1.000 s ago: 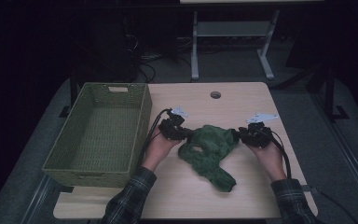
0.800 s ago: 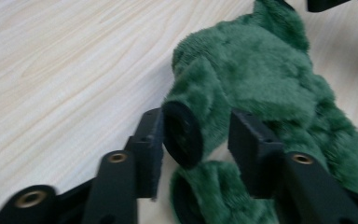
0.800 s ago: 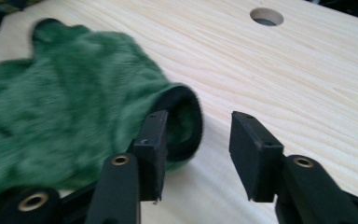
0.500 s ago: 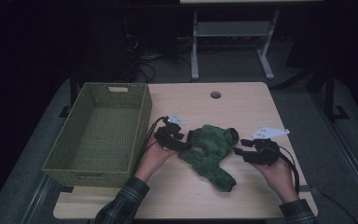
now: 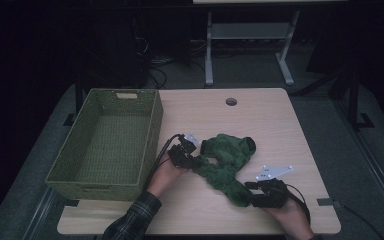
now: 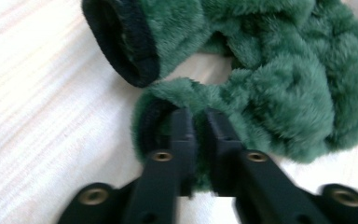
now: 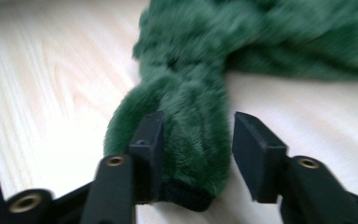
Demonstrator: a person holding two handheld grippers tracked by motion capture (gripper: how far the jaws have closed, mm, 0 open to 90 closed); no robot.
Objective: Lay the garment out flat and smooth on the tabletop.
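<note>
The left gripper is pinching its two black jaws nearly together on the dark-cuffed edge of a fuzzy dark green fleece garment, low in the middle of the left gripper view. The right gripper is standing with its jaws apart, straddling a narrow sleeve-like end of the same garment without clamping it.

In the high view, the left gripper is sitting left of centre and the right gripper at lower right, the green garment lying crumpled between them on the pale wooden table. A woven green rectangular basket is standing at the left. No readable writing is showing anywhere.
</note>
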